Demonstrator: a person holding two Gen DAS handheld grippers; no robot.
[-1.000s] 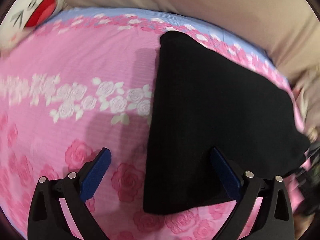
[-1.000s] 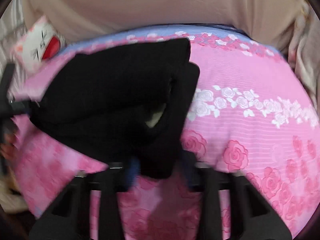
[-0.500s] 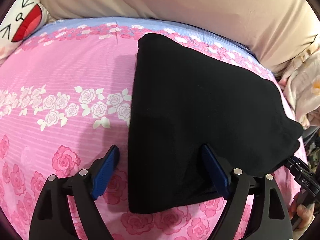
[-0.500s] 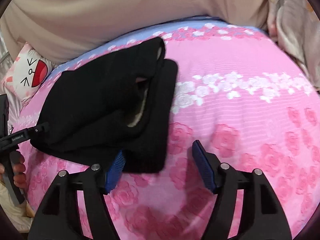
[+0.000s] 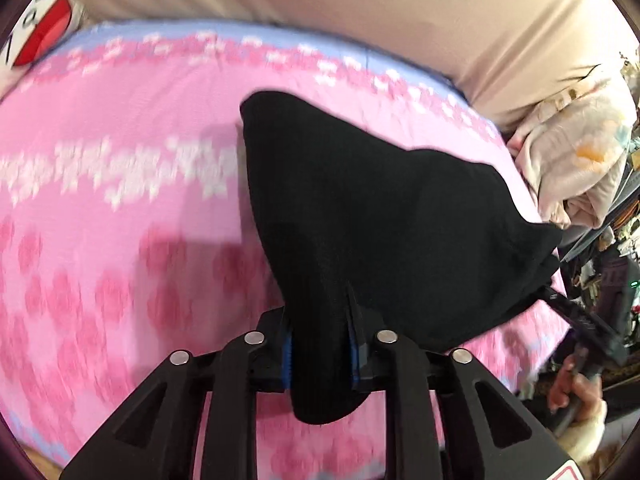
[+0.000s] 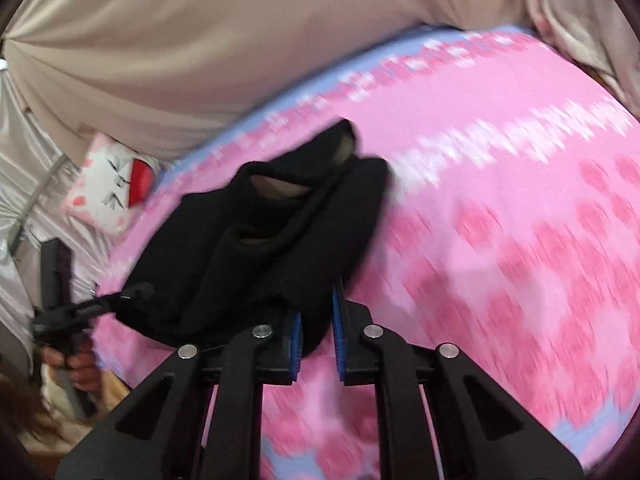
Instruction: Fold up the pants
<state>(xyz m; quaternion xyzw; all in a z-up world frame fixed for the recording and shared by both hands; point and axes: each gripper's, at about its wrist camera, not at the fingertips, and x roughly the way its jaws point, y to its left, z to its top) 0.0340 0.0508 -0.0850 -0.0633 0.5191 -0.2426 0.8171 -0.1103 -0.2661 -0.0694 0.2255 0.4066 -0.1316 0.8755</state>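
The black pants point(image 5: 384, 216) lie folded on the pink flowered bedsheet point(image 5: 120, 208), with their near edge lifted. The left gripper point(image 5: 318, 340) is squeezed tight on one near corner of the pants. The right gripper point(image 6: 316, 336) is squeezed tight on the other near corner. A white cat pillow point(image 6: 112, 188) sits at the far side of the bed. A beige curtain point(image 6: 200, 48) hangs behind the bed.

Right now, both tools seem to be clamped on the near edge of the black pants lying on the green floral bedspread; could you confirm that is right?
Not quite: the bedspread is pink with roses, not green, as both wrist views show. The rest holds: the left tool and right tool are each shut on the near edge of the black pants.
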